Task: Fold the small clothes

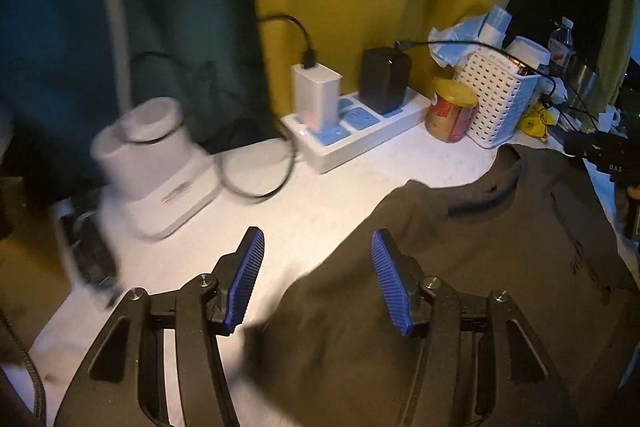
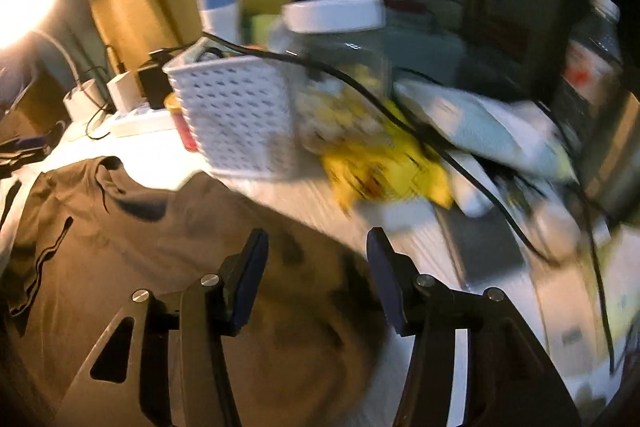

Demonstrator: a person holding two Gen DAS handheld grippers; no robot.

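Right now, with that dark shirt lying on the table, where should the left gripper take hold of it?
Grip the dark shirt at its near left edge, coming from the bare table side. The left gripper is open straddling that edge, which lies flat and free.

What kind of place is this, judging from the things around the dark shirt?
Probably a home desk or bedroom table, lit by a lamp. A power strip with chargers, a white basket of odds and ends, and a yellow-lidded jar crowd the white tabletop behind the shirt.
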